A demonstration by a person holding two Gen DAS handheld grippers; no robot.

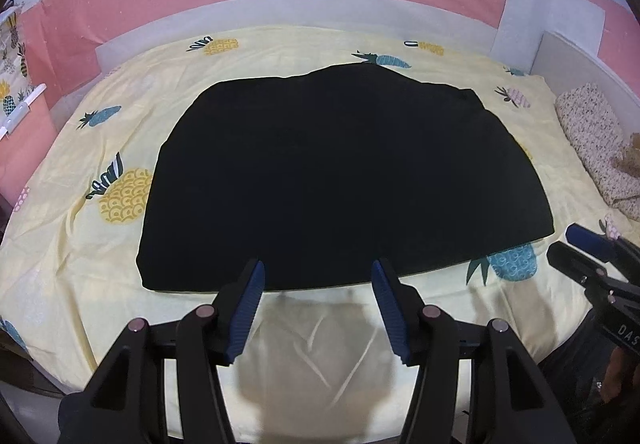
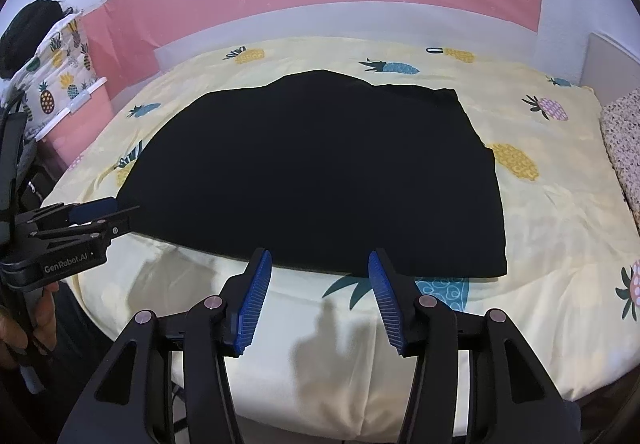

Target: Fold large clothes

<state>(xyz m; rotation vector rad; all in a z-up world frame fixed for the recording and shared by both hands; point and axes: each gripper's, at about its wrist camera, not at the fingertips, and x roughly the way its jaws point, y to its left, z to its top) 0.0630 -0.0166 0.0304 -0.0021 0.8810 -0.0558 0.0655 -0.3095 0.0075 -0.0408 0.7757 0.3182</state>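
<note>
A large black garment (image 1: 344,180) (image 2: 320,176) lies flat on the bed, folded into a broad block. My left gripper (image 1: 318,270) hovers over its near edge, open, with nothing between the blue pads. My right gripper (image 2: 320,262) stands the same way over the near edge further right, open and empty. Each gripper also shows in the other's view: the right gripper (image 1: 588,244) at the right margin, the left gripper (image 2: 96,210) at the left margin by the garment's near left corner.
The bed carries a pale yellow sheet (image 1: 80,264) (image 2: 560,228) with pineapple prints. A speckled pillow (image 1: 596,140) lies at its right side. Pink wall behind. A pineapple-print cloth (image 2: 60,64) hangs at the left. A hand (image 2: 24,324) holds the left gripper.
</note>
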